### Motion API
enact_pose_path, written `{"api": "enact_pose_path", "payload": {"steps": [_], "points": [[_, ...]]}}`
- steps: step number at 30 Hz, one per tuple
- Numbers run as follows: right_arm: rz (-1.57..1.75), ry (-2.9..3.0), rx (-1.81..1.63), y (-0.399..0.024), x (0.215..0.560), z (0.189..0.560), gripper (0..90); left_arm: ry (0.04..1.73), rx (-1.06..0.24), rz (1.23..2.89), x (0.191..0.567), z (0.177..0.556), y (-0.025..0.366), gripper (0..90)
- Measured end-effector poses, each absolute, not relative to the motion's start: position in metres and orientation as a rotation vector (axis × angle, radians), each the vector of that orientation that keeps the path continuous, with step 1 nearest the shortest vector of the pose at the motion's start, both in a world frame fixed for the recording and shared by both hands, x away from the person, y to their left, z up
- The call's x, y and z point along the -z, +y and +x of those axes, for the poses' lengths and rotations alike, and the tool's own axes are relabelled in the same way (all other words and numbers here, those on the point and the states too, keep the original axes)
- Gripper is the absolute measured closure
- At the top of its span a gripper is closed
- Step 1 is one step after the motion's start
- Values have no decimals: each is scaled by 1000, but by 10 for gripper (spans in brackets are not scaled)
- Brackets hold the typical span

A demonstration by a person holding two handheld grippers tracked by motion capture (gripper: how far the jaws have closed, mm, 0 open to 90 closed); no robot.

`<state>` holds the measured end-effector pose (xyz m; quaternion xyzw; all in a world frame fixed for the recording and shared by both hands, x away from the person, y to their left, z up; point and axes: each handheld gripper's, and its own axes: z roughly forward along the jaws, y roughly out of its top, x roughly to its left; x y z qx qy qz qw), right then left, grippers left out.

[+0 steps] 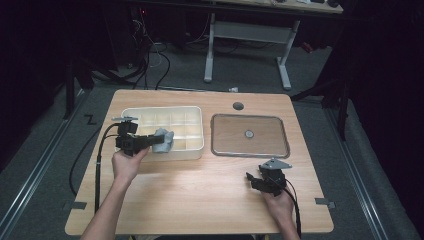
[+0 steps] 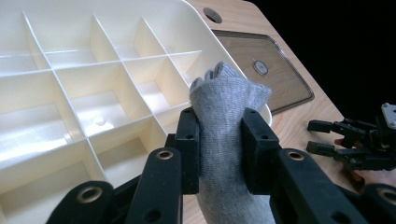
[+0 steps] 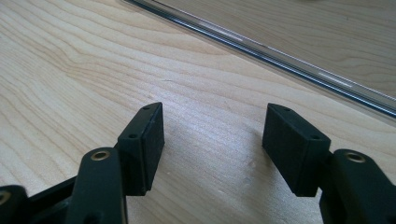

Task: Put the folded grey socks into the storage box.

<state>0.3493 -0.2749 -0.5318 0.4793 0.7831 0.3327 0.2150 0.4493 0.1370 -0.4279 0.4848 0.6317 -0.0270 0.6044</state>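
Left gripper (image 1: 150, 142) is clamping a grey sock (image 2: 227, 121) between its two pads, the knit bunching out above and below the jaws; in the high view the sock (image 1: 163, 140) is hanging over the front right part of the white divided box (image 1: 195, 131), at about 9 o'clock from the table's centre; in the left gripper view the sock is sitting just above the box's rim (image 2: 205, 44), with the cream compartments spreading out toward 10 o'clock; whether it is touching the rim cannot be told. Right gripper (image 1: 252, 179) is resting low over the bare wooden table (image 1: 200, 190) at about 4 o'clock, its jaws standing apart with nothing between them; in the right gripper view the pads (image 3: 144, 144) are framing plain wood grain. The clear lid (image 1: 250, 135) is lying flat on the table at 2 o'clock, just beside the box and well apart from the sock; its edge (image 3: 261, 49) is crossing the right gripper view at 12 o'clock.
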Motion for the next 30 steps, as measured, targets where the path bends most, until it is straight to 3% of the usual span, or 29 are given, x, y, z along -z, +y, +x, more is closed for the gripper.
{"api": "enact_pose_path", "payload": {"steps": [30], "points": [[1326,2172,-923,-275,532,349,392,1584,-34,1262,463,487,123,717]]}}
